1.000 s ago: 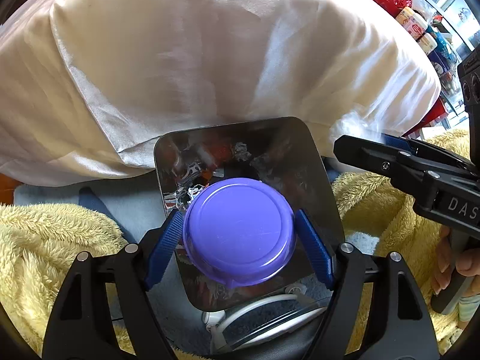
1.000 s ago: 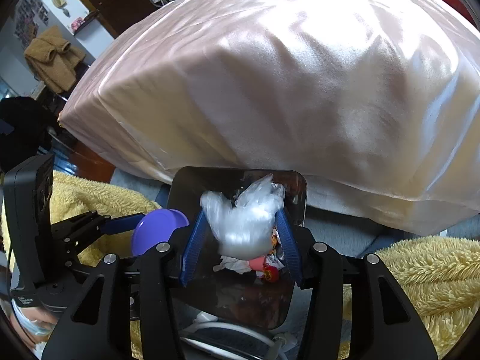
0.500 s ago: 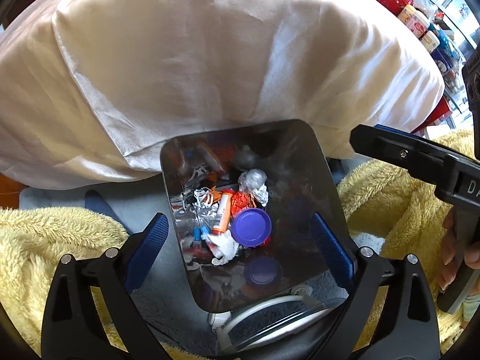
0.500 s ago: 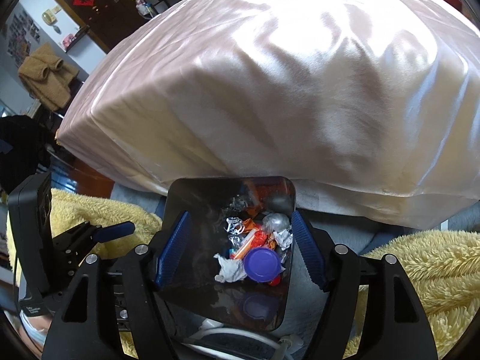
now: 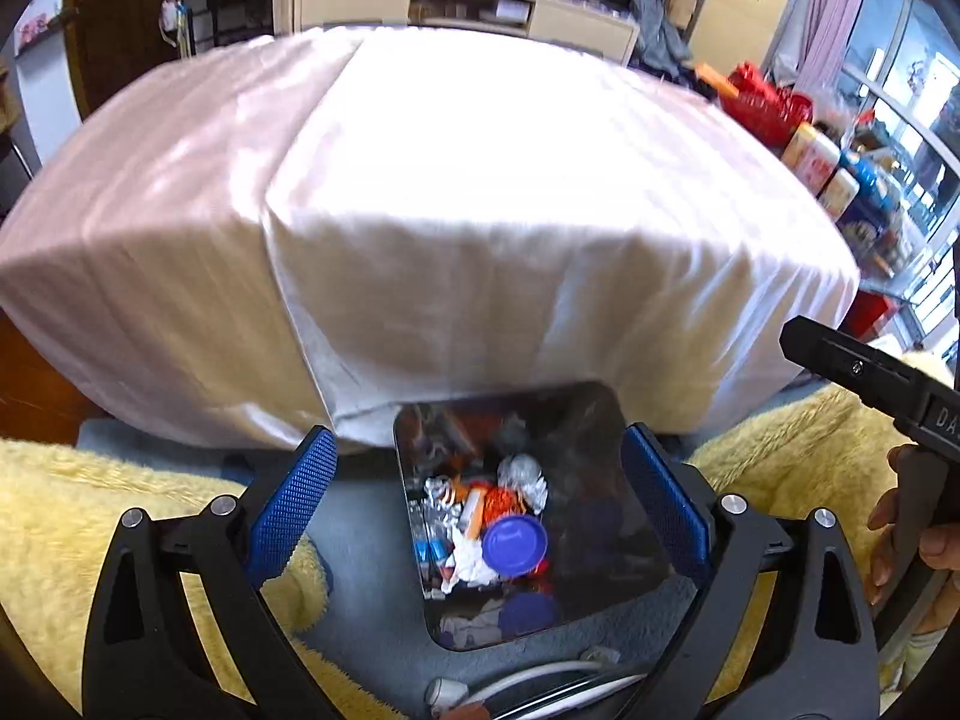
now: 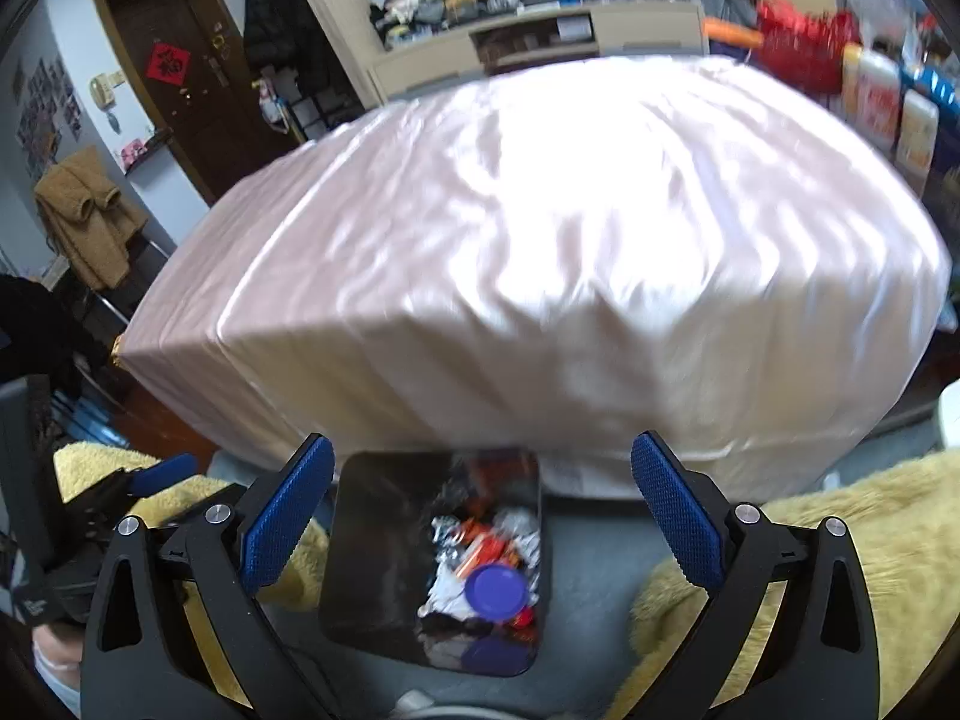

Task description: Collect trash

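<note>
My left tongs [image 5: 480, 492]: spread, empty.
My right tongs [image 6: 480, 498]: opening, nothing between.
Dark square metal bin [image 5: 606, 420]: below both tongs.
Round purple plastic lid [image 5: 515, 545]: atop wrappers inside.

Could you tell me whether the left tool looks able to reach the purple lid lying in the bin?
Probably yes: the left tool is open and empty over the uncovered bin, and the purple lid lies on top of the trash.
</note>
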The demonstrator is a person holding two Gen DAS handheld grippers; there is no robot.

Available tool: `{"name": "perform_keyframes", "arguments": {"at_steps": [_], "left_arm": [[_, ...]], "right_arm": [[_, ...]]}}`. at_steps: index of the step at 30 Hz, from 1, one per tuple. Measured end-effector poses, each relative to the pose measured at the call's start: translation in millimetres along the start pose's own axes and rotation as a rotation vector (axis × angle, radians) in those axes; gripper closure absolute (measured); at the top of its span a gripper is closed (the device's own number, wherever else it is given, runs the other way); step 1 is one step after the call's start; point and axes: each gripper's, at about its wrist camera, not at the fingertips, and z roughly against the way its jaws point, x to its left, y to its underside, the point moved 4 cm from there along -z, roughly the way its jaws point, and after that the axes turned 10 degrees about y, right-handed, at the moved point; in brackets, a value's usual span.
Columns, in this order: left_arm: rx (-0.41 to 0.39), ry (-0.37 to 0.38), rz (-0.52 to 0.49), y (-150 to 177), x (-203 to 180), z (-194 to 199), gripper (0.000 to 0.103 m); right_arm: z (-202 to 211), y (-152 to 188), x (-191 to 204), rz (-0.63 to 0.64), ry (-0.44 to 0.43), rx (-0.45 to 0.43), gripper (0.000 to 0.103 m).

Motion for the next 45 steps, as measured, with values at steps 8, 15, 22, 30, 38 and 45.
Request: {"name": "perform_keyframes", "arguments": {"at_steps": [8,15,22,30,38,45], "left_arm": [[-0.148,-0.034,-0.007,-37.4,-10.7,58.4,0.008],[-0.211,-0.054,-0.026,-53.7,-19.2,93.6,0.008],[-0.276,-0.091,-0.080,-65.8,-32.3,122.0,0.008],[-0.320,-0.101,-0.081,-68.3,-32.9,137.7,0.008],[-0.331,-0.086,-0.085,-69.6,-36.5,140.7,0.008],[-0.330,-0.084,-0.092,-70.1,-38.9,140.6,0.008]], "right_arm": [[56.0,-34.2,0.9,0.045,0.142,-0.178,0.003],[85.8,-44.7,3.3,0.064,0.162,-0.233,0.003],[108.4,-51.2,4.2,0.061,0.160,-0.286,0.003],[131.3,-55.0,1.4,0.053,0.183,-0.344,0.003],[128.0,-53.3,1.0,0.044,0.167,-0.327,0.003],[128.9,-54.4,-1.5,0.034,0.165,-0.329,0.003]]}}
